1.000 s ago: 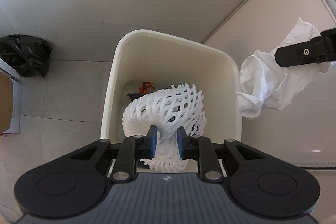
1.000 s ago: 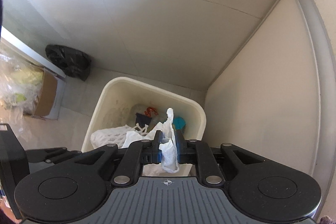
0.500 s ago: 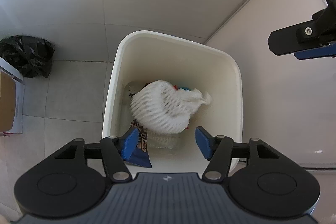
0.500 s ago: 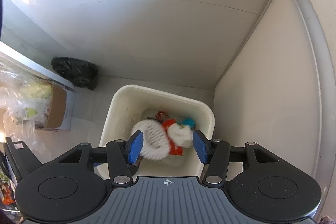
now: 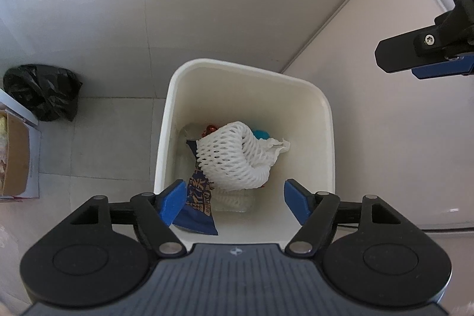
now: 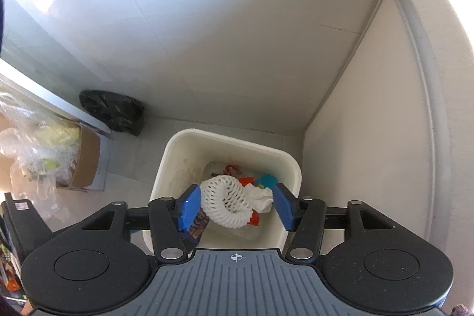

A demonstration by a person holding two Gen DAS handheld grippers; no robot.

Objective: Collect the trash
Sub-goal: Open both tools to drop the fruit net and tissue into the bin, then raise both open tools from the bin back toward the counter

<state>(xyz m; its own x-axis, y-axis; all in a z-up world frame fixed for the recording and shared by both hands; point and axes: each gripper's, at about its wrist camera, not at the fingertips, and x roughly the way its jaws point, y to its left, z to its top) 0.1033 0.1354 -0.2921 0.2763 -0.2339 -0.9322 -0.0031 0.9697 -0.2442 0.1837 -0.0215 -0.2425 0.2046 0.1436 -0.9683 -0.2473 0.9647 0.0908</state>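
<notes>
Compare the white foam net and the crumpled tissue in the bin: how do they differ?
The foam net is an open mesh curled into a tube; the tissue is solid, crumpled paper. The net is the larger and lies left of the tissue, touching it. Both are white and rest inside the bin on other trash.

Floor: pale grey tiles (image 5: pixel 112 144) with thin grout lines. Walls: two plain off-white surfaces; the rear wall (image 6: pixel 225 28) meets a beige side panel (image 6: pixel 364 120) at a corner running toward 1 o'clock. A black plastic bag (image 5: pixel 43 92) sits at 9 o'clock against the rear wall. A cardboard box (image 6: pixel 86 162) stands beside it, under a white shelf edge (image 6: pixel 50 102). Daylight brightens the upper wall at 10 o'clock.
</notes>
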